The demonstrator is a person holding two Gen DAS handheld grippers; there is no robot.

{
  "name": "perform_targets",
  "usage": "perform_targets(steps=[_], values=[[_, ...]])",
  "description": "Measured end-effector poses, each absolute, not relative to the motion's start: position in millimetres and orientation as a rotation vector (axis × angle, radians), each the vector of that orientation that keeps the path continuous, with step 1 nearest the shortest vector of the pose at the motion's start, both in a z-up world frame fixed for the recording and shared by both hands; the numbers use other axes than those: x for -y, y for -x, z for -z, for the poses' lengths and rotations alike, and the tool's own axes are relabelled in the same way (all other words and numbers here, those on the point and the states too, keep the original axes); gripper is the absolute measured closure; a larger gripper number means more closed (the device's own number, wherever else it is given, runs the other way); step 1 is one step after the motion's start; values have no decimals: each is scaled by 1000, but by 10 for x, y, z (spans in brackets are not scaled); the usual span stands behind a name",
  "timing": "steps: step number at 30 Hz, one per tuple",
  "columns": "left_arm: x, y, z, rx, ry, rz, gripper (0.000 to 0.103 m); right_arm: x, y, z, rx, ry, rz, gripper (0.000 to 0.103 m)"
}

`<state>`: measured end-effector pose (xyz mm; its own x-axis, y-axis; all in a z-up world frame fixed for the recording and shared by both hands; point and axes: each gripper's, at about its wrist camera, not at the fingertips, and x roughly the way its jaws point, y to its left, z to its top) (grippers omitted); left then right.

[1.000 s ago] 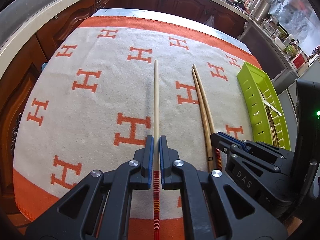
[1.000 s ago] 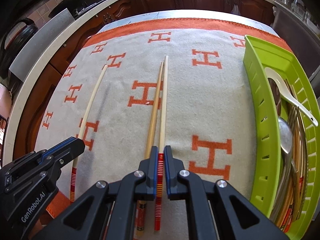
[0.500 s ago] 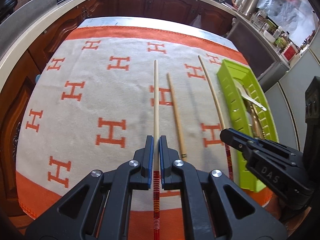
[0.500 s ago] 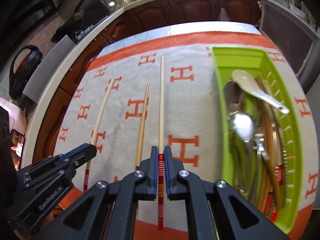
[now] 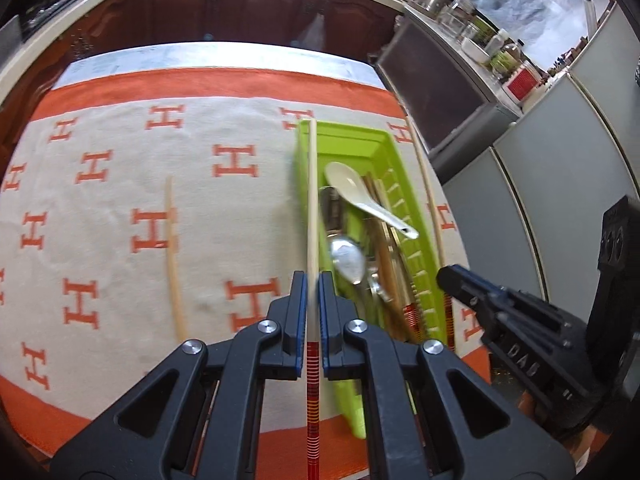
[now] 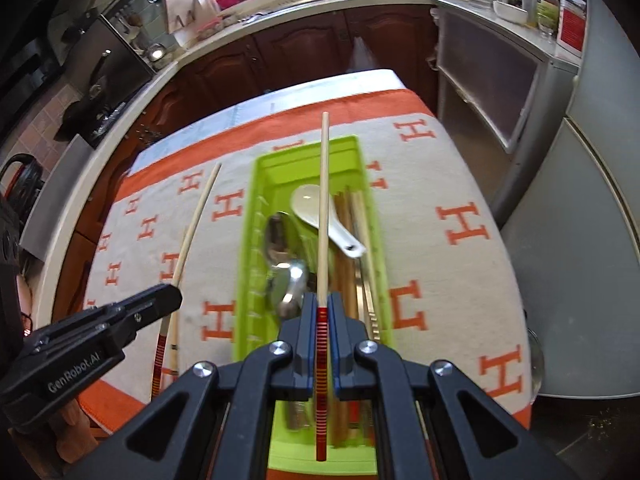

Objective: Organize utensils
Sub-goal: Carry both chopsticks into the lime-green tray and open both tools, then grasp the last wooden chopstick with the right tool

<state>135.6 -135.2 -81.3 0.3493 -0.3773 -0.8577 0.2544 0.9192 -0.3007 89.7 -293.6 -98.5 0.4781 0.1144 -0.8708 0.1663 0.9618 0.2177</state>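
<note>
Both grippers, left gripper (image 5: 311, 312) and right gripper (image 6: 322, 320), each clamped on a chopstick (image 5: 312, 208) above the seemingly crowded green tray (image 6: 256, 208).

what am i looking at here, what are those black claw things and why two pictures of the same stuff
Each black claw is a hand-held gripper with a camera on it, one per hand, so you get two views of one table. The left gripper and the right gripper are each shut on a chopstick: the left chopstick and the right chopstick. Below them sits a green tray holding a white spoon, metal spoons and more chopsticks. One loose chopstick lies on the patterned cloth.
</note>
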Motion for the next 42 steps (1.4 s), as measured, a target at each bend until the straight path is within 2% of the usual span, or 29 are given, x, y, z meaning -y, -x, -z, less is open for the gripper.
perform_targets(steps=[11, 21, 29, 33, 42], values=[[2136, -1449, 1233, -1253, 115, 499, 99, 3020, -932, 1295, -1200, -207, 16, 97], [2186, -1510, 1366, -1304, 133, 511, 99, 3074, -865, 1269, -1183, -282, 22, 97], [1897, -1317, 1151, -1252, 89, 497, 98, 3015, -782, 1237, -1165, -301, 31, 97], [1635, -1163, 1013, -1209, 57, 478, 82, 2917, -739, 1197, -1154, -309, 11, 97], [1010, -879, 741, -1104, 23, 412, 79, 2528, -655, 1011, -1109, -309, -48, 97]])
